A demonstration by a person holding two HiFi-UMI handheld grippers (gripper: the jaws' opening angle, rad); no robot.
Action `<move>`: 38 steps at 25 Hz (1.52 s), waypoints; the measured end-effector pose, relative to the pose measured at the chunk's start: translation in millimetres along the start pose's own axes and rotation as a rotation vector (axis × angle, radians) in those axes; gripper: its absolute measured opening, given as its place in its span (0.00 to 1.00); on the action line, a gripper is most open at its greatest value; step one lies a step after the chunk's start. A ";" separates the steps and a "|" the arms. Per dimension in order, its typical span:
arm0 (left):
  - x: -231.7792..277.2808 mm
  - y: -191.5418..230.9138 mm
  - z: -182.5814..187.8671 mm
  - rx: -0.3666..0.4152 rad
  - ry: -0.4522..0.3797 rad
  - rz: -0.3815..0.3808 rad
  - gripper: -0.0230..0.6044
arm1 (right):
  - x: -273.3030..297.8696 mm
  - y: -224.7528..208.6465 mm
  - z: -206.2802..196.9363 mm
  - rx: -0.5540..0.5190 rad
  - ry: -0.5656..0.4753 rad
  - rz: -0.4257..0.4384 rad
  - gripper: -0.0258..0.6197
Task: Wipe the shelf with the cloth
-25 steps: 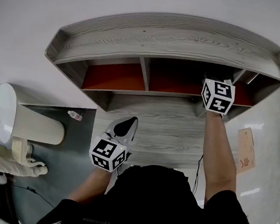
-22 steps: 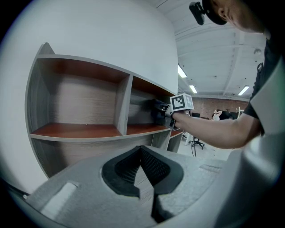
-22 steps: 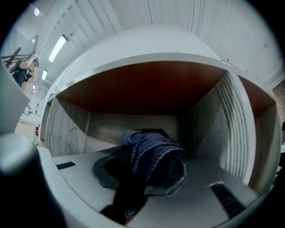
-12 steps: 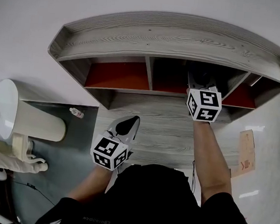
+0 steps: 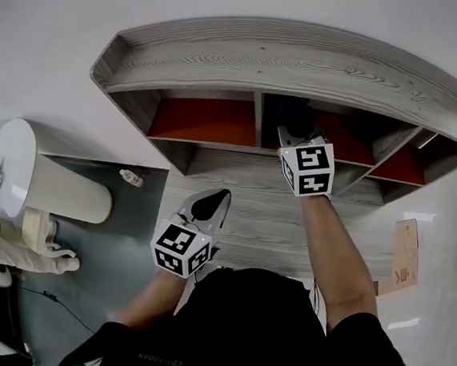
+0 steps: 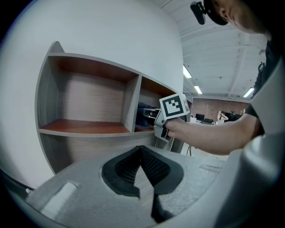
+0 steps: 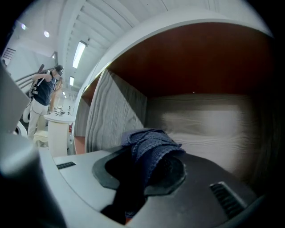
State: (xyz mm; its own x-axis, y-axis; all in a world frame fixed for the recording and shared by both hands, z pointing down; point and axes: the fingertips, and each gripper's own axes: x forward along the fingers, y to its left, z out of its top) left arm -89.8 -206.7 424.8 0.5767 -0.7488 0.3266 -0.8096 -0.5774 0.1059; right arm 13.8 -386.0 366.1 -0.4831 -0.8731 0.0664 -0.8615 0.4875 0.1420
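The grey wood shelf unit (image 5: 288, 63) has orange-red boards (image 5: 202, 119) inside its compartments. My right gripper (image 5: 296, 132) reaches into the middle compartment, just right of the upright divider (image 5: 260, 118). It is shut on a dark blue cloth (image 7: 151, 144), which bunches out past the jaws against the compartment's back corner. From the left gripper view, the cloth (image 6: 144, 109) shows as a blue patch inside that compartment. My left gripper (image 5: 210, 205) hangs back in front of the lower grey panel, shut with nothing in it, its tips (image 6: 141, 149) meeting.
A white round stand (image 5: 19, 182) stands at the left, with a small bottle (image 5: 130, 178) on the grey floor beside it. A cardboard piece (image 5: 402, 263) lies at the right. A person (image 7: 44, 93) stands far off in the right gripper view.
My right gripper has slid left along the middle compartment with the cloth, from its right end to beside the divider. The left gripper has stayed where it was.
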 end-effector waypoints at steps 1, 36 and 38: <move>-1.0 1.4 -0.1 -0.002 -0.001 0.005 0.05 | 2.9 2.5 0.8 -0.004 0.001 0.007 0.19; 8.0 -7.1 2.0 0.006 -0.003 -0.016 0.05 | 0.9 -27.8 -22.0 -0.043 0.090 -0.064 0.19; 9.9 -9.8 2.3 0.008 -0.002 -0.019 0.05 | -1.9 -32.8 -23.2 -0.040 0.090 -0.072 0.19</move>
State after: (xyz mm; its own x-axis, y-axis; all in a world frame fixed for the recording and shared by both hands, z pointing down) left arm -75.9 -209.2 424.8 0.5924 -0.7382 0.3227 -0.7974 -0.5943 0.1042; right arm 46.6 -400.6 384.2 -0.4027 -0.9042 0.1426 -0.8857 0.4242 0.1885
